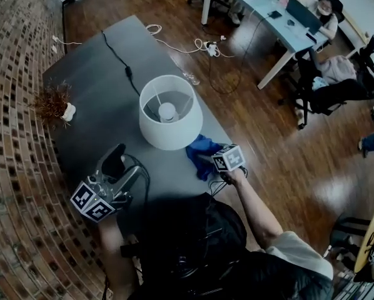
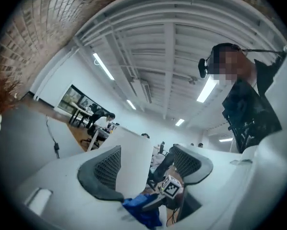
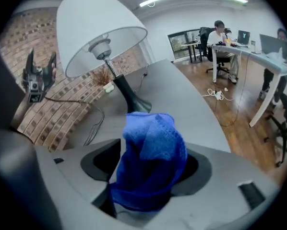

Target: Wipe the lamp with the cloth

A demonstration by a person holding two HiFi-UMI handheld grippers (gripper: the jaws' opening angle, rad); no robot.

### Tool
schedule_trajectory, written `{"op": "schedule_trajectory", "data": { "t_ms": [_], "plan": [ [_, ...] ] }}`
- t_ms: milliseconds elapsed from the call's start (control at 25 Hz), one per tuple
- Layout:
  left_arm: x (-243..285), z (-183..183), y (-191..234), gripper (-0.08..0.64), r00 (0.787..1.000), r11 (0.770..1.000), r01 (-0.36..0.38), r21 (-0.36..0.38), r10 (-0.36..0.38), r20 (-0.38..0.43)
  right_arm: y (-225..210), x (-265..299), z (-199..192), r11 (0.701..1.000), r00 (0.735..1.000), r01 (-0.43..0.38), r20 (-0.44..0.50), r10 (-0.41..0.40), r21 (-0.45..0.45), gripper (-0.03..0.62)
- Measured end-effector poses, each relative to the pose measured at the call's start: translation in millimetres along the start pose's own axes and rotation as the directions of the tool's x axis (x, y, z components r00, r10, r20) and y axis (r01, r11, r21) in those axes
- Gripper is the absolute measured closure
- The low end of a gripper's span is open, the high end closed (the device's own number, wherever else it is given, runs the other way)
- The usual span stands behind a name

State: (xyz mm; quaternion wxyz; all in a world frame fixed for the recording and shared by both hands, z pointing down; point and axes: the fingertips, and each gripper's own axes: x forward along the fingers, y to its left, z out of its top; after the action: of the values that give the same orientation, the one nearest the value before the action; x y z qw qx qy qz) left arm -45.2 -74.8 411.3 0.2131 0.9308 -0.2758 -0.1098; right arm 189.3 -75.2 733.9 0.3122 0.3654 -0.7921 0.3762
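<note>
Cloth point(image 1: 201, 147), blue and bunched, lies on the desk point(image 1: 99, 80) just to the lower right of the lamp point(image 1: 170, 111), which stands upright near the middle of the head view. The right gripper point(image 3: 149, 164) has its jaws spread wide around the bunch without clamping it. The left gripper point(image 2: 148, 169), at lower left, is released too, with nothing between its jaws and the shade beyond them. This fits a cloth about to be seized for wiping, or one just let go after it. Either way the right gripper sits close to the shade's rim and must not knock the lamp.
</note>
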Motion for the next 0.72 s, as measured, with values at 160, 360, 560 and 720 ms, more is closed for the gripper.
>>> {"op": "schedule_trajectory", "data": {
  "t_ms": [160, 360, 560, 720],
  "plan": [
    [-5, -21, -8, 0.222, 1.000, 0.999, 0.004, -0.039, -0.004, 0.004, -4, -38, 4, 0.996, 0.996, -0.018, 0.094, 0.010, 0.089, 0.251],
    [15, -26, -25, 0.224, 0.995, 0.996, 0.083, 0.024, -0.082, -0.049, -12, -113, 56, 0.987, 0.936, 0.012, 0.346, -0.069, 0.163, 0.235],
    [17, -10, -43, 0.240, 0.992, 0.991, 0.123, 0.054, -0.122, -0.021, 54, -225, 143, 0.960, 0.626, -0.266, 0.773, 0.100, 0.091, 0.347],
    [27, 6, -63, 0.241, 0.986, 0.982, 0.166, 0.093, -0.167, 0.008, 101, -279, 174, 0.953, 0.510, -0.300, 0.838, 0.194, -0.038, 0.351]
  ]
}}
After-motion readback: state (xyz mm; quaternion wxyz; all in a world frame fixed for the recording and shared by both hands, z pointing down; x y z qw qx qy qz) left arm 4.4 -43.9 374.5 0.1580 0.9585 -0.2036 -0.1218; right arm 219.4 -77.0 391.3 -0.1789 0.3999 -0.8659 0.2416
